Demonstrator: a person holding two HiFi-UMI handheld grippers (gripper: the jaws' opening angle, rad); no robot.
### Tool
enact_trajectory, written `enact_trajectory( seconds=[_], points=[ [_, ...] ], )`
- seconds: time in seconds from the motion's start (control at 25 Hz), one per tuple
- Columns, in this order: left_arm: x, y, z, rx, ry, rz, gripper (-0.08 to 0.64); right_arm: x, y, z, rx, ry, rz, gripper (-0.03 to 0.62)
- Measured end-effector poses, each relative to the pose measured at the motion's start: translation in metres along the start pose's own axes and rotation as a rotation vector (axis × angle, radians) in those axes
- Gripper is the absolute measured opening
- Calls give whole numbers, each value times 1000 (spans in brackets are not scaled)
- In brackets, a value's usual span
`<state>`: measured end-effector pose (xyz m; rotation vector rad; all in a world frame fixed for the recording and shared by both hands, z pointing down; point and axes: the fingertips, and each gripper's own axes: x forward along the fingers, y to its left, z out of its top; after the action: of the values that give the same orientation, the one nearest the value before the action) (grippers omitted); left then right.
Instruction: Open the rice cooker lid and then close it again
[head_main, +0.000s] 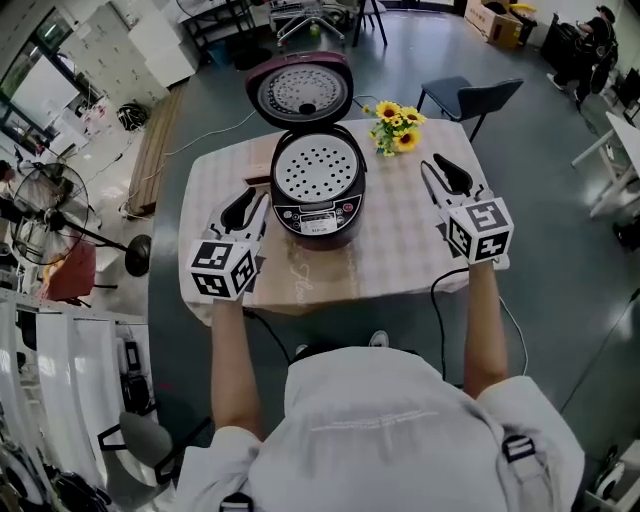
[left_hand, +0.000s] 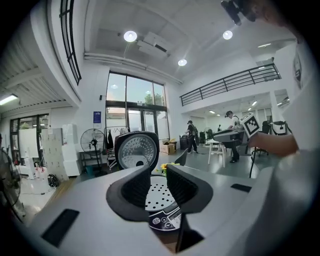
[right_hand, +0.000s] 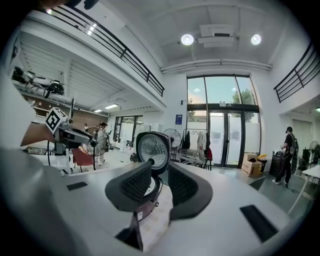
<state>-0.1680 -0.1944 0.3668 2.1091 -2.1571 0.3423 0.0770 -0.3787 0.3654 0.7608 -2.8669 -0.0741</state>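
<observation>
A dark maroon rice cooker (head_main: 318, 200) stands at the middle of the table with its lid (head_main: 300, 90) swung up and back, showing the perforated inner plate (head_main: 315, 168). My left gripper (head_main: 246, 204) hovers just left of the cooker body, open, with nothing between its jaws. My right gripper (head_main: 442, 172) is off to the cooker's right, apart from it, also open and empty. In the left gripper view the raised lid (left_hand: 136, 150) and inner plate (left_hand: 159, 196) show past the left gripper (left_hand: 158, 176). From the right gripper (right_hand: 160, 176), the upright lid (right_hand: 152, 149) is seen ahead.
A bunch of yellow flowers (head_main: 393, 125) lies right of the cooker's lid. The checked tablecloth (head_main: 400, 240) covers the table. A dark chair (head_main: 470, 95) stands beyond the far right corner. A floor fan (head_main: 40, 215) is far left. A cable (head_main: 440, 300) hangs off the front edge.
</observation>
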Motion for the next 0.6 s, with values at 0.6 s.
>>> enact_trajectory(
  seconds=[0.6],
  points=[
    [42,25,-7,-14,47,89,112,56,-42,-4,-10,-7,101,132]
  ],
)
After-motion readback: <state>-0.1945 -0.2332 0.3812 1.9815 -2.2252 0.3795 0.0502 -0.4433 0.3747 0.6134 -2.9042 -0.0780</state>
